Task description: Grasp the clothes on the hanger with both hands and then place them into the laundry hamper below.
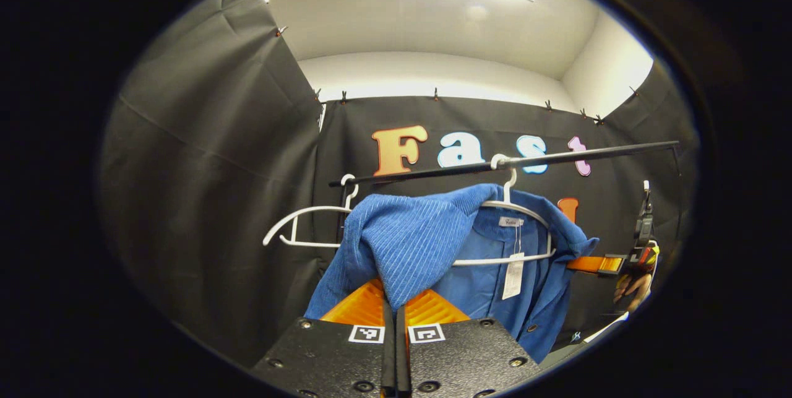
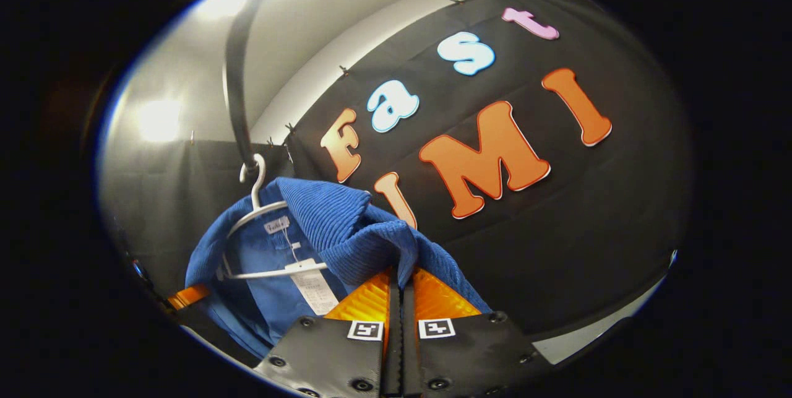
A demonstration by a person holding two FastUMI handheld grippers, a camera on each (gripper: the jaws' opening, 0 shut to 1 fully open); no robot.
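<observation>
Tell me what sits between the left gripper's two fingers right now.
A fold of the blue shirt is pinched between the left gripper fingers, seen in the left gripper view.

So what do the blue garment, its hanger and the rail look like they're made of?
Blue garment: soft ribbed fabric, probably corduroy, going by its fine parallel ridges; matte. White hanger: thin smooth rods, likely plastic or coated wire; I can't tell which. Rail: dark slim bar with a slight sheen, probably painted metal.
</observation>
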